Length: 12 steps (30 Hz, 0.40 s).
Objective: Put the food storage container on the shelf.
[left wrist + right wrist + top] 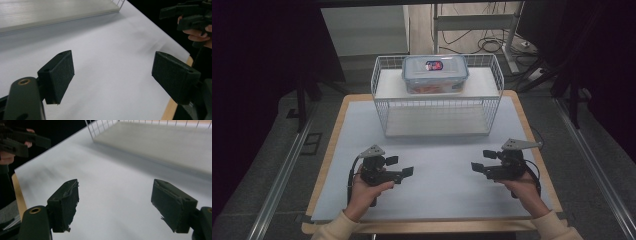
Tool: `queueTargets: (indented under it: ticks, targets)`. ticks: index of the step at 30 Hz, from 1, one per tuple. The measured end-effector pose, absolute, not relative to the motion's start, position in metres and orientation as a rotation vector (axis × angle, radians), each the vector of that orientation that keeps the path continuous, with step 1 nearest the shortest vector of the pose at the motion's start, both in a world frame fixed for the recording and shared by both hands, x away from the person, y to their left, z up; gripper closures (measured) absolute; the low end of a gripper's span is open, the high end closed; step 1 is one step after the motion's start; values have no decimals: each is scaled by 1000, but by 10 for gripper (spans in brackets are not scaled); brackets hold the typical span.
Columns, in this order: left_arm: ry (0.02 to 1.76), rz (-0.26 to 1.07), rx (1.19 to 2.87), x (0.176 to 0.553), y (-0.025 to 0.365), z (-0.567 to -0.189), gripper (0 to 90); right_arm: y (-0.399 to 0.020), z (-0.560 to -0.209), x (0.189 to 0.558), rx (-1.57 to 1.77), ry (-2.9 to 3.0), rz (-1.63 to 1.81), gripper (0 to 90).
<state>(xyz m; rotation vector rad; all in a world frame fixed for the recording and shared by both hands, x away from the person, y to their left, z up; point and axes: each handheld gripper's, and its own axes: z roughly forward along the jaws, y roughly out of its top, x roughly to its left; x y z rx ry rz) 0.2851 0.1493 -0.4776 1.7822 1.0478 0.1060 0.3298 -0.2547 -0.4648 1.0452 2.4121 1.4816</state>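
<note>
A person holds my two black grippers low over the white mat (439, 192), pointing inward at each other. My left gripper (400, 166) is open, its jaws wide apart with nothing between them (113, 75). At the front right, my right gripper (482, 160) is open and empty as well (116, 200). Behind them stands a white wire rack (386, 107) with two shelves. A clear food box with a blue-rimmed lid (435, 74) rests on its top shelf. The right gripper (185, 15) appears far off in the left gripper view, and the left gripper (20, 141) in the right gripper view.
The mat covers a wooden table (537, 165) whose edge shows on all sides. The rack's lower shelf (437, 122) is bare. Metal rails (279, 180) run along the floor on both sides, and cables (484, 42) lie on the floor behind the table.
</note>
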Motion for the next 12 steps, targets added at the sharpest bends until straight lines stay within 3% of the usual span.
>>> queueTargets:
  ticks: [7, 12]
  targets:
    - [1038, 116, 1782, 284, 148, -477, 177, -257, -465, 327, 1028, 2384, 1500, 210]
    - [1049, 143, 1826, 287, 147, -487, 163, -258, -468, 326, 1004, 2350, 1487, 133]
